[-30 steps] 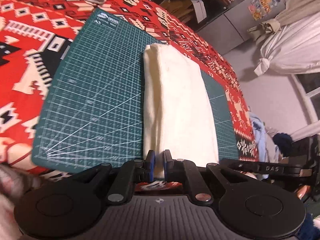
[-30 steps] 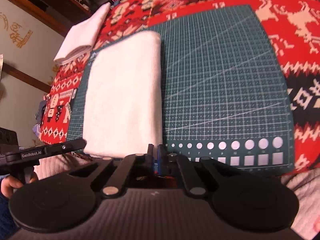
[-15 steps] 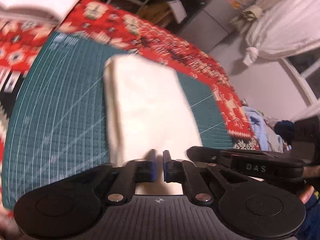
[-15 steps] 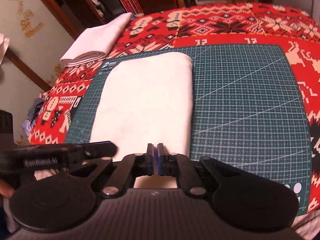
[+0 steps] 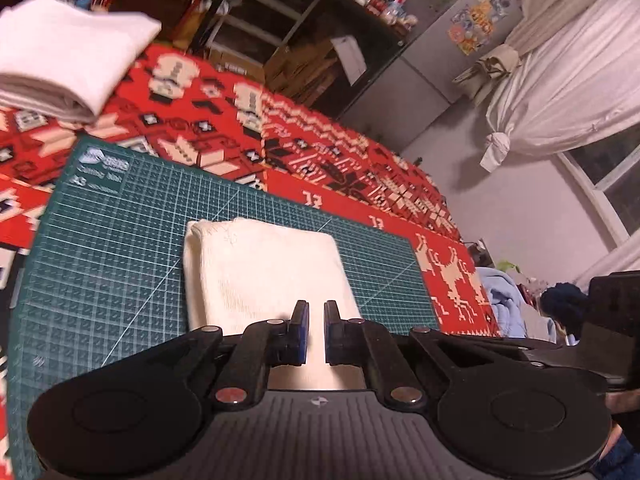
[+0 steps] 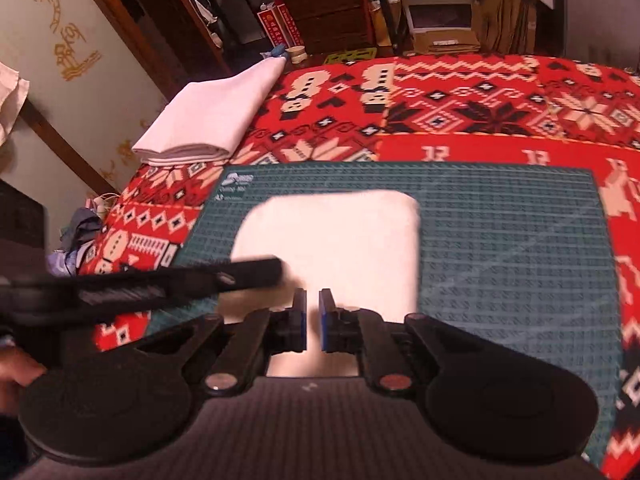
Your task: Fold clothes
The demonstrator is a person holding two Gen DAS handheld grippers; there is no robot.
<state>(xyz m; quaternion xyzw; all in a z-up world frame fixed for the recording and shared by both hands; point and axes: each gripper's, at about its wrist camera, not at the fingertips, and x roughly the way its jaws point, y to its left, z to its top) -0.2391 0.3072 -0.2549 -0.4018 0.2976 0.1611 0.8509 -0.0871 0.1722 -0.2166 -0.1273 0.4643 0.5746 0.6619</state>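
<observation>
A cream folded cloth (image 5: 264, 272) lies on the green cutting mat (image 5: 112, 248), its far edge squared off. My left gripper (image 5: 316, 320) sits at the cloth's near edge, its blue pads narrowly apart with cloth between them. In the right wrist view the same cloth (image 6: 340, 240) looks short and blurred on the mat (image 6: 520, 240). My right gripper (image 6: 313, 308) pinches that near edge too, with white fabric in the slim gap. The left gripper's body (image 6: 160, 284) shows as a blurred black bar just to its left. The near edge itself is hidden under both grippers.
A stack of folded white cloth (image 5: 68, 60) rests on the red patterned blanket (image 5: 320, 160) beyond the mat's far left corner, also visible as a folded stack (image 6: 212, 120). Shelves, boxes and a fridge stand behind. The right gripper's body (image 5: 580, 344) is close on the right.
Both grippers have risen and moved forward over the cloth with its near edge. The cloth now looks much shorter. The views have tilted up towards the room.
</observation>
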